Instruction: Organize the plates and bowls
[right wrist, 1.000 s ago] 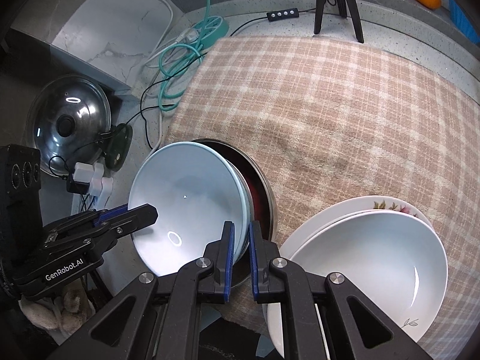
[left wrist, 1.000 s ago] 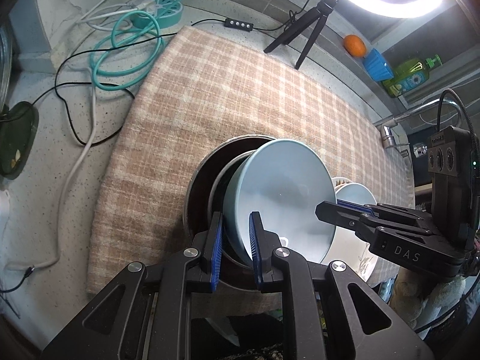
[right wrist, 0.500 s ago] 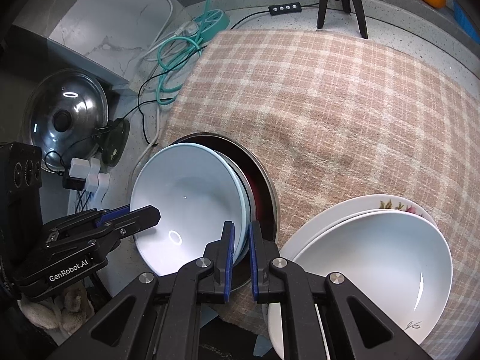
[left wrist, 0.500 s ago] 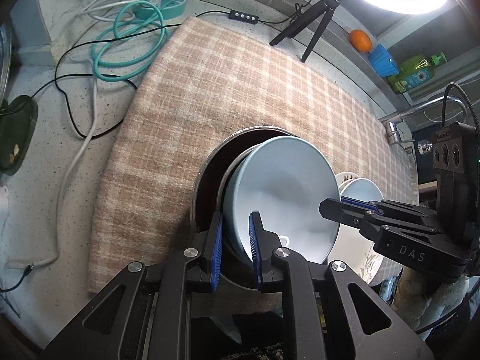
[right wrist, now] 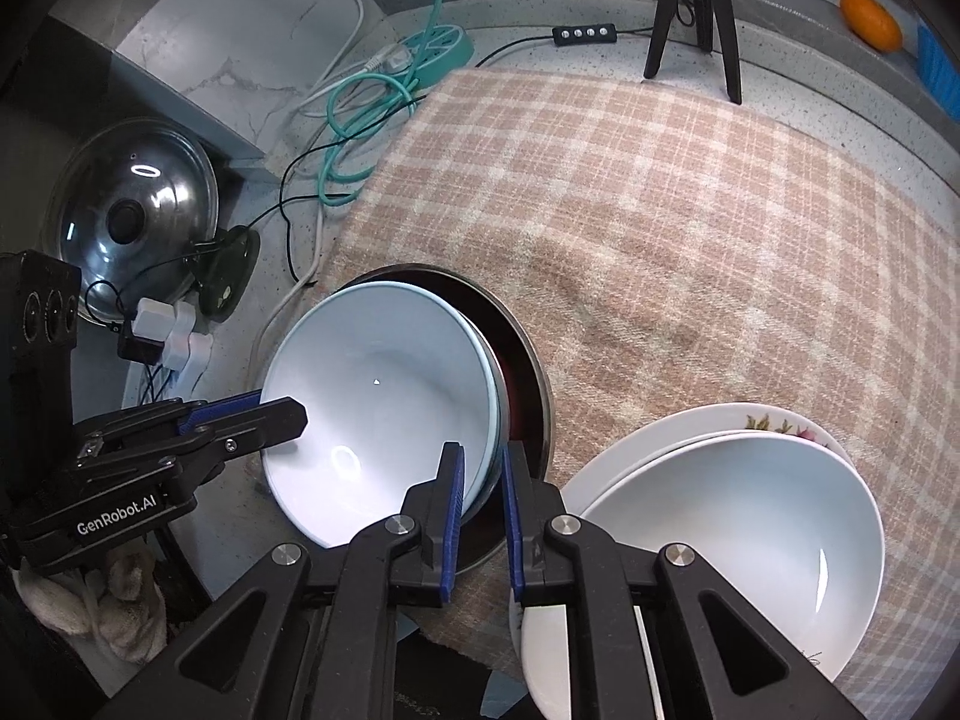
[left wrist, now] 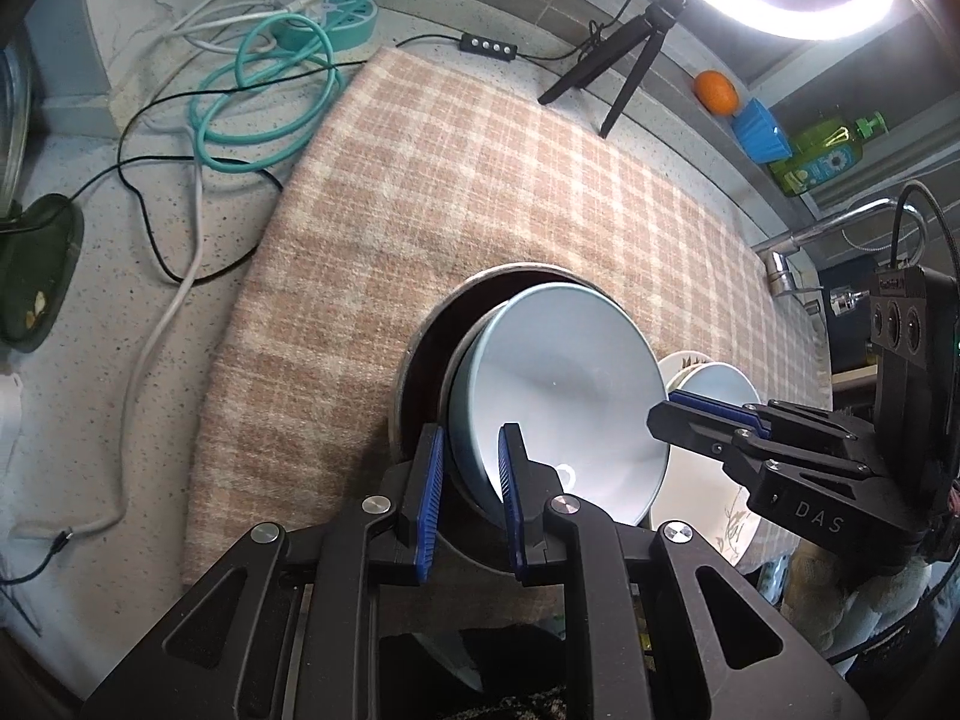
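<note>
On the checked cloth (right wrist: 690, 228) we have a steel bowl (right wrist: 537, 402) with a dark red inside, and a pale blue bowl (right wrist: 384, 402) sits tilted in it, leaning toward the left gripper's side. We hold that blue bowl from both sides. Our left gripper (left wrist: 471, 486) pinches its near left rim between the blue pads (left wrist: 433, 480), fingers narrow and pressed on the rim. Our right gripper (right wrist: 483, 507) straddles the opposite rim, where the blue bowl's edge meets the steel bowl's; its jaws are just opening, narrow, with the rim between them, and we cannot tell whether the pads press on it.

Seen from the left wrist, the right gripper (left wrist: 660, 417) reaches in from the right to the blue bowl's (left wrist: 558, 396) far edge. Seen from the right wrist, the left gripper (right wrist: 297, 414) comes in from the left over the bowl's rim.

Just beside the steel bowl, to the right, a white bowl (right wrist: 738, 534) rests in a flowered plate (right wrist: 774, 423) at the cloth's near edge.

Beyond the cloth, on the speckled counter (left wrist: 90, 360), lie a teal cable (left wrist: 264, 114), a power strip (left wrist: 336, 18), a tripod (left wrist: 618, 72) and an orange (left wrist: 715, 91). A glass pot lid (right wrist: 129, 198) lies at the far left in the right wrist view.
</note>
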`<state>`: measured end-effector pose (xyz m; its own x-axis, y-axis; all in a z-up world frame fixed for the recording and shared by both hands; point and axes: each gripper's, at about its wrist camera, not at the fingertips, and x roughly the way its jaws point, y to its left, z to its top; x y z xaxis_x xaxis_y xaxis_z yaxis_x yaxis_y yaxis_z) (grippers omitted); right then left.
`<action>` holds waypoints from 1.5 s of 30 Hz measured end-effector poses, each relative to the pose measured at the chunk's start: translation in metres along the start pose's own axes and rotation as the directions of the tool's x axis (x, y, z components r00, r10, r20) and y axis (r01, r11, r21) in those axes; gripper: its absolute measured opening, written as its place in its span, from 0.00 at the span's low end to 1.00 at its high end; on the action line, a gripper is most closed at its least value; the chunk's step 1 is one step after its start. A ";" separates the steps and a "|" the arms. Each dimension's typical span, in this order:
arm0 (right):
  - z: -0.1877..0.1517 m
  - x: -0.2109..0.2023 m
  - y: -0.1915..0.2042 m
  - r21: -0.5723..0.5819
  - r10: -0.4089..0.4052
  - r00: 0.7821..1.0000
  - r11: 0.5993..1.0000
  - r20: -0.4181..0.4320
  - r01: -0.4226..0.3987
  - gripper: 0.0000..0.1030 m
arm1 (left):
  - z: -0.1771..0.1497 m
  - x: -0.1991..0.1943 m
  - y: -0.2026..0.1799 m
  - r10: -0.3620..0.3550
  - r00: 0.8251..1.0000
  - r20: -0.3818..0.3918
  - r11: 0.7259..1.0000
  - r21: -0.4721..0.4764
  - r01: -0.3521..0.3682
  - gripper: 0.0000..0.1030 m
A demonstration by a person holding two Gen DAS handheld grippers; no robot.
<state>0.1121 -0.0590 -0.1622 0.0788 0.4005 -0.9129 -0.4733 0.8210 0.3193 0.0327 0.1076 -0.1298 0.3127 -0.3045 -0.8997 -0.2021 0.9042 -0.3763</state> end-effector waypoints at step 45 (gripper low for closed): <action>-0.017 -0.005 -0.033 0.063 -0.029 0.989 0.998 0.145 0.020 0.17 | -0.028 -0.002 0.038 0.007 0.987 0.158 0.991 -0.130 0.014 0.15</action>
<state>0.1125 -0.0954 -0.1723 0.2193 0.4314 -0.8751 -0.4158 0.8527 0.3162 -0.0015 0.1342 -0.1479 0.4541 -0.2470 -0.8560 -0.3170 0.8532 -0.4143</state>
